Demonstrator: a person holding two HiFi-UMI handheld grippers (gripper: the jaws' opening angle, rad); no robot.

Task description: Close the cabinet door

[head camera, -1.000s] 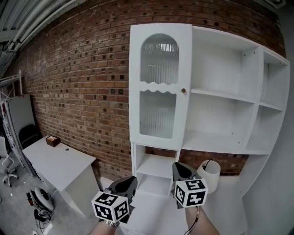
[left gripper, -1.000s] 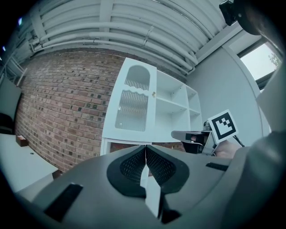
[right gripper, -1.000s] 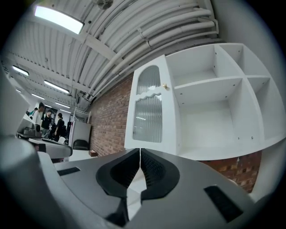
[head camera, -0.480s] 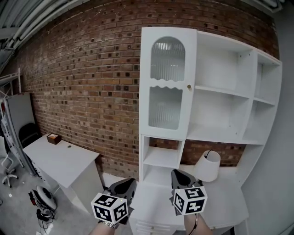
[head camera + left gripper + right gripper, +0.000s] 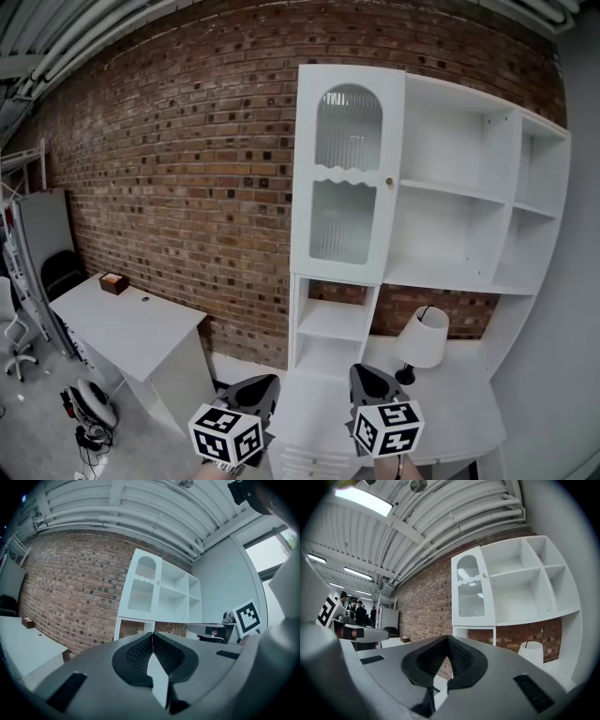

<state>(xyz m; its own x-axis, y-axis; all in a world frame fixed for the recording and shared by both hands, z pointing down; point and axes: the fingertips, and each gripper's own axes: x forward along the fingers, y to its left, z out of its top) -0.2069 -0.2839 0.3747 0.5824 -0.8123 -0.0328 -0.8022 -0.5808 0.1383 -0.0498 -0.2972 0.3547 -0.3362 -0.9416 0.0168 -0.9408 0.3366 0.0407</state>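
Observation:
The white cabinet (image 5: pixel 469 216) stands against the brick wall. Its door (image 5: pixel 347 178) has two ribbed glass panes and a small knob (image 5: pixel 388 181), and covers the upper left compartment. It looks flat against the cabinet front, as it does in the right gripper view (image 5: pixel 472 592). My left gripper (image 5: pixel 261 384) and right gripper (image 5: pixel 366 372) are low in the head view, well short of the cabinet, both shut and empty. The left gripper view shows those jaws (image 5: pixel 153 634) meeting; the right gripper view shows the same (image 5: pixel 447 638).
A lamp with a white shade (image 5: pixel 422 337) stands on the white counter (image 5: pixel 459 412) under the shelves. A white desk (image 5: pixel 131 328) with a small brown box (image 5: pixel 113 282) is at the left, a black chair (image 5: pixel 58 274) beyond. People stand far off (image 5: pixel 358 612).
The cabinet has drawn away and looks smaller and farther off. Both grippers have sunk lower in the head view. The lamp and counter have come fully into sight.

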